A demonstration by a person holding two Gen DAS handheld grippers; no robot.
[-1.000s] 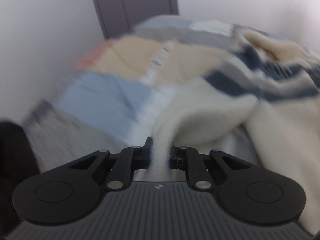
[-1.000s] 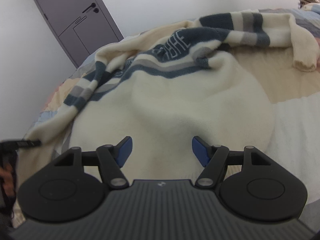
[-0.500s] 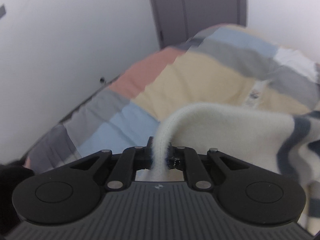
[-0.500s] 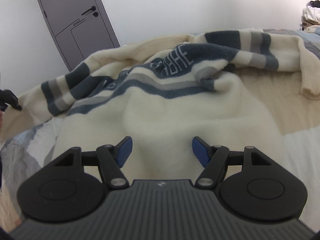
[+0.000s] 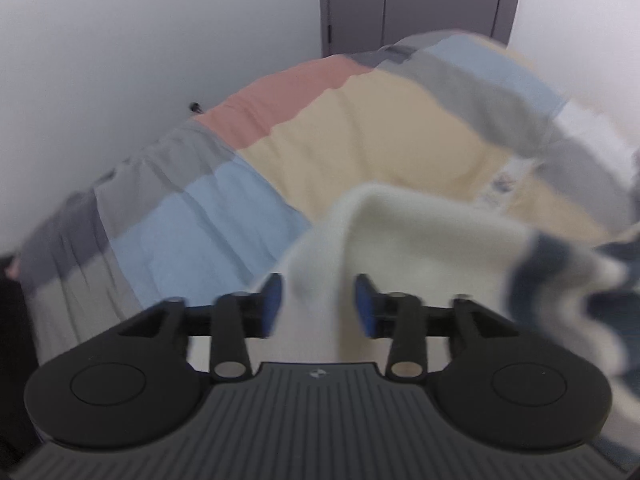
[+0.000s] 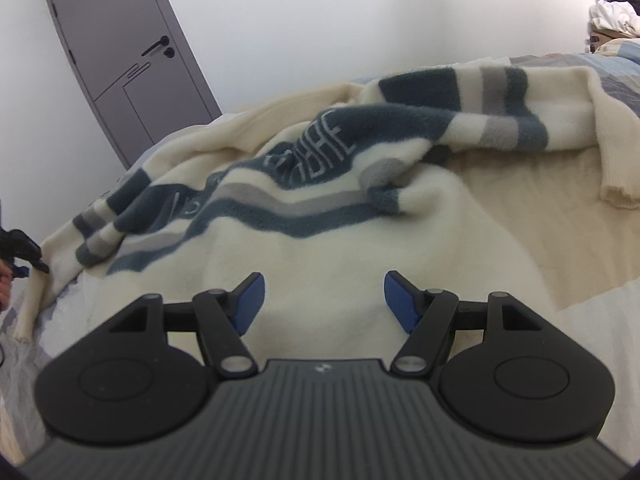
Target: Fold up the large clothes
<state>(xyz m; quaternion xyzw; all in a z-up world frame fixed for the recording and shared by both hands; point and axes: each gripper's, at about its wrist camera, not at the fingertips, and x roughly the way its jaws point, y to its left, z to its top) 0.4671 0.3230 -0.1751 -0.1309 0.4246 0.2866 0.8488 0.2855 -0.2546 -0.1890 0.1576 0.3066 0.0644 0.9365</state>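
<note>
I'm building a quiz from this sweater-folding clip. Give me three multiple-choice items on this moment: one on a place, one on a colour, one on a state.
1. Where does the sweater lie?
A. on a bed
B. on a chair
C. on the floor

2. What colour is the door?
A. white
B. grey
C. red

3. How does the left gripper stand on the cream sleeve?
A. clamped tight on it
B. jaws opening, sleeve between them
C. far from it

Answers:
1 A: the sweater spreads over the patchwork bedcover.
2 B: the door panel is grey against the white wall.
3 B: blue pads stand apart either side of the sleeve.
</note>
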